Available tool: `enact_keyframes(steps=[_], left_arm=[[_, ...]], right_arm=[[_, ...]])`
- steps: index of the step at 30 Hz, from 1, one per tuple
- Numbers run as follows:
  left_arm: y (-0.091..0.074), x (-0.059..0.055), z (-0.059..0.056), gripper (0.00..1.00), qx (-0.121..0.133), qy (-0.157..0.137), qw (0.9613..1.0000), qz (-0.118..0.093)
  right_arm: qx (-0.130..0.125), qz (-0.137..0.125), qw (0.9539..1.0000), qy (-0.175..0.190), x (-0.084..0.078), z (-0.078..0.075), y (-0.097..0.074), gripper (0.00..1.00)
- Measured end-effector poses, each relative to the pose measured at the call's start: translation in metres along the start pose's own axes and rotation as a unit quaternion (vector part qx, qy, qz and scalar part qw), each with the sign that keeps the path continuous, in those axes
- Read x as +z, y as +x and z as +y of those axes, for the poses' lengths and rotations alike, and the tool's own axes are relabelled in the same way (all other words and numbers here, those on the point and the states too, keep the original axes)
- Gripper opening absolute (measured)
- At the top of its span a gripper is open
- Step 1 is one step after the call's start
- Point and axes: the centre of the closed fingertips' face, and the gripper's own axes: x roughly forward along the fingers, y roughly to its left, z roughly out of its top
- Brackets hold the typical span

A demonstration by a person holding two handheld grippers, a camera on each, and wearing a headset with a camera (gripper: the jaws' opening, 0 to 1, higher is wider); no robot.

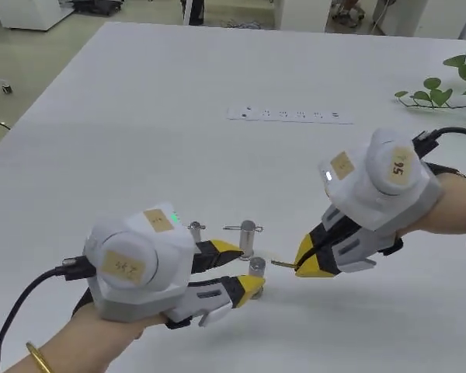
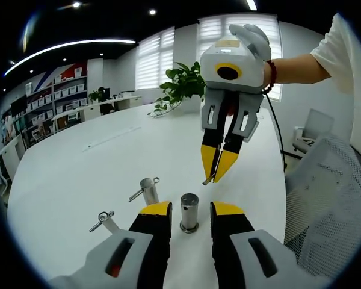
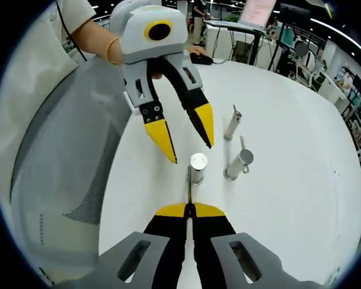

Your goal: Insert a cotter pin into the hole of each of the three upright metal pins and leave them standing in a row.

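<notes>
On the white worktop [image 1: 179,140], 3 metal pins are standing upright close together.

- The 2nd metal pin [image 2: 148,190] and the 3rd metal pin [image 2: 110,221] are each carrying a cotter through the hole near the top.
- The bare metal pin [image 2: 189,212] is standing nearest the person, with no cotter in it.

Left gripper [image 1: 249,266]:
- Its fingers [image 2: 156,209] are standing apart, 1 on each side of the bare metal pin.
- In the left gripper view, a thin gap is showing on both sides, so the yellow tips are bracketing the pin without pressing on it.

Right gripper [image 3: 189,209]:
- Its fingers [image 3: 175,210] are pressing together on the loose cotter pin [image 3: 189,183].
- The cotter is sticking straight forward from the tips, pointing at the bare metal pin.
- In the head view, the free end is hanging just short of the pin's upper part, with a small gap between.

A power strip [image 1: 290,116] is lying farther back on the worktop.
</notes>
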Motion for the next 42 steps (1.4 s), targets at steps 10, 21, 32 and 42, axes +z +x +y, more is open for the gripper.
enact_keyframes(steps=[10, 21, 32, 42], left_arm=[[0.01, -0.006, 0.002, 0.21, 0.002, 0.003, 0.9999, 0.013], [0.017, -0.008, -0.001, 0.15, -0.004, 0.008, 0.9998, 0.02], [0.017, -0.01, 0.001, 0.12, -0.003, 0.01, 0.9997, 0.023], [0.018, -0.01, 0.002, 0.11, -0.004, 0.008, 0.9997, 0.022]], right_arm=[[0.003, 0.031, 0.9995, -0.012, -0.012, -0.007, 0.011, 0.03], [0.008, 0.039, 0.9991, -0.018, -0.012, -0.008, 0.016, 0.03], [0.009, 0.048, 0.9981, -0.037, -0.007, -0.011, 0.016, 0.03], [0.007, 0.057, 0.9971, -0.051, -0.005, -0.011, 0.014, 0.03]])
